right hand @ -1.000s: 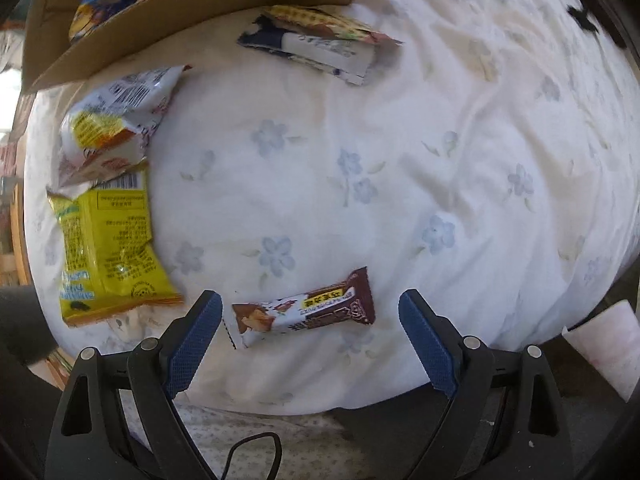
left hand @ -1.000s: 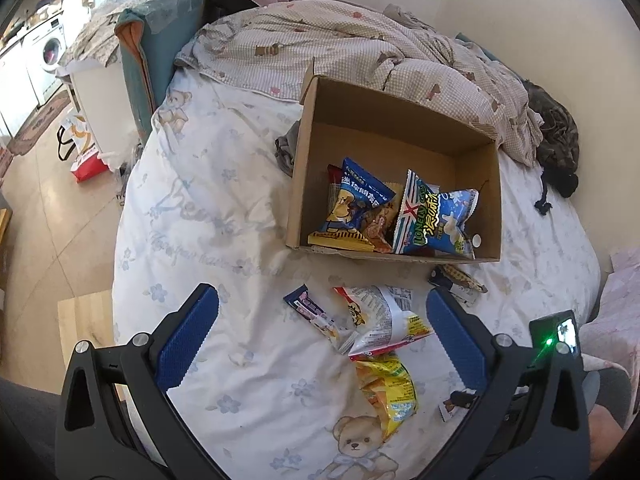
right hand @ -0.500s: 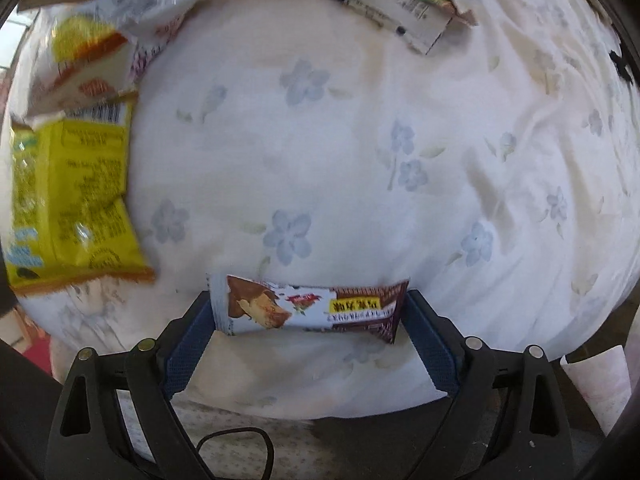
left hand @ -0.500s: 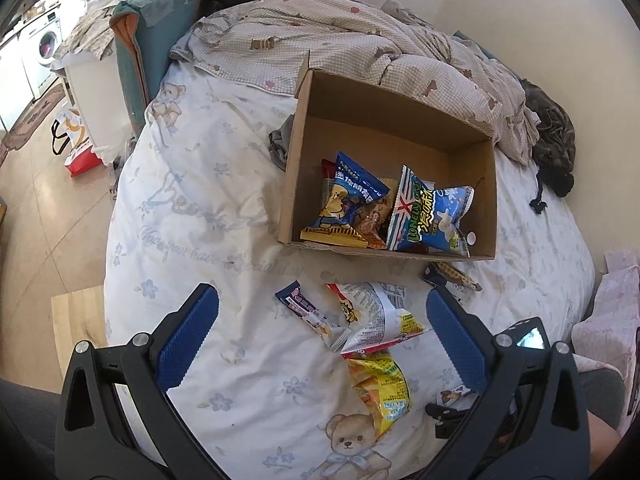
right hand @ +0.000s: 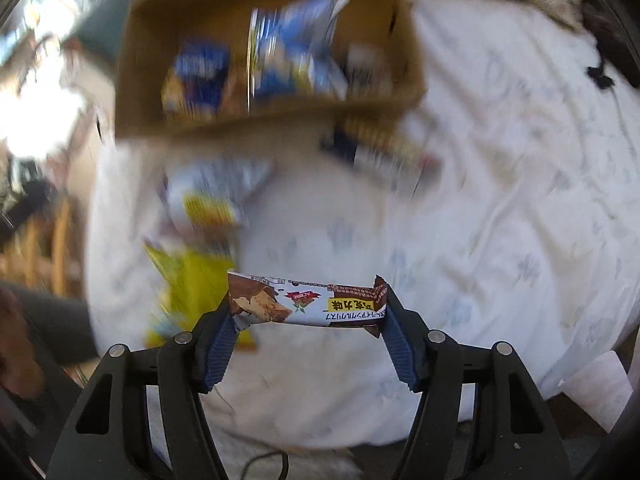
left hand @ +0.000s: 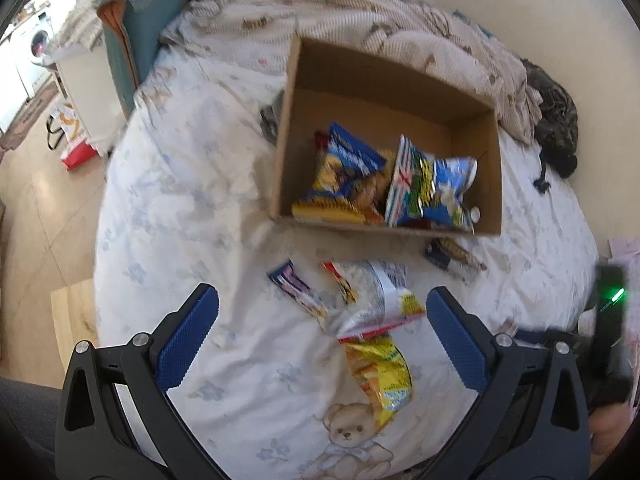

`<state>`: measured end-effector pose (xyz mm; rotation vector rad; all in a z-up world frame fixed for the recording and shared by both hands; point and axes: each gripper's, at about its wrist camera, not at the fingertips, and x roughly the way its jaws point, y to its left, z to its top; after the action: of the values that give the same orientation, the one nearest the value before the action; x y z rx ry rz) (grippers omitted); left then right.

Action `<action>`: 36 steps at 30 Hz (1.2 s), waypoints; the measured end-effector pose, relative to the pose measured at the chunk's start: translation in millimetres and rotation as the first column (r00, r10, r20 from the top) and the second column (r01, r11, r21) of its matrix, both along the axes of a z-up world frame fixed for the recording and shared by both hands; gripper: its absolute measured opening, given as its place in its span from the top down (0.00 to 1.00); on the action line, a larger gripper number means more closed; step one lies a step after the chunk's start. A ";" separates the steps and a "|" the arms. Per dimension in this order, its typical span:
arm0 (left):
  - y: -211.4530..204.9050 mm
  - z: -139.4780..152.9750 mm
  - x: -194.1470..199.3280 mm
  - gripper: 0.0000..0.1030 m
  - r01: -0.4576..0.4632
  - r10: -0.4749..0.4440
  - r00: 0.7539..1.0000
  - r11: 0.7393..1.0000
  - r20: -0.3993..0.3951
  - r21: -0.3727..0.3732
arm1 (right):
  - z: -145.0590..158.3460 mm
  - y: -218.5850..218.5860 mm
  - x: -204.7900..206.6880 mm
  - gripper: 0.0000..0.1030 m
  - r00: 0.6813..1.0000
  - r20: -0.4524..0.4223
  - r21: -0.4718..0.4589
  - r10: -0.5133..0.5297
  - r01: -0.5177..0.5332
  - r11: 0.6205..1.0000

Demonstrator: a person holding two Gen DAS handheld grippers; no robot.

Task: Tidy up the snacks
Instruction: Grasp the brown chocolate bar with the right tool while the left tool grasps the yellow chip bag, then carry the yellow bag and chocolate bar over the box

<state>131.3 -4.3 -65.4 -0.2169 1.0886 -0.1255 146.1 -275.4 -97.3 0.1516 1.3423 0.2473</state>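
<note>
Chocolate bar (right hand: 306,305) now off the bed: a second ago it lay flat on the sheet between the parted fingers of the right gripper (right hand: 306,334); half a second ago the fingers bracketed its ends; now it is clamped lengthwise, raised, with the cardboard box (right hand: 280,118) swinging into view ahead. Background heavily blurred, so the hand is moving fast. Reading: pick done, carry to the box under way.

Right gripper: fingers narrowed only to the bar's length, one blue pad (right hand: 218,338) on each crimped end. Wrapper bows slightly; an end-on hold like this looks easy to lose.

Left gripper (left hand: 322,342): fingers spread wide, holding nothing, hovering above the bed (left hand: 180,184) over the loose packets.

On the sheet, near the box's front wall:
- white-and-yellow bag (left hand: 372,300)
- yellow bag (left hand: 382,376) touching its lower edge
- small purple bar (left hand: 294,286) just left
- dark packets (left hand: 454,256) just below the box's right corner

Box already holds several blue and yellow bags (left hand: 384,184). Judged partway through: four or so pieces left.
</note>
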 end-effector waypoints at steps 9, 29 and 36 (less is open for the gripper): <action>-50.7 -72.3 -12.0 0.01 0.094 -0.110 0.959 0.993 -0.261 -0.074 | -5.1 -15.6 -2.1 0.34 0.986 -0.013 0.052 -0.168 0.169 0.984; -80.6 -101.4 -28.7 0.65 0.250 -0.237 0.921 0.968 -0.308 0.002 | -5.6 -12.6 -5.6 0.34 0.987 0.002 0.063 -0.158 0.158 0.985; -71.4 -82.7 -37.2 0.67 0.261 -0.242 0.925 0.965 -0.294 0.027 | -4.9 -9.3 -7.1 0.34 0.989 0.003 0.063 -0.149 0.149 0.987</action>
<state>94.2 -75.7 -148.1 -0.0335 1.4080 -0.2953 139.0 -284.7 -102.1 0.3025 1.3096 0.1638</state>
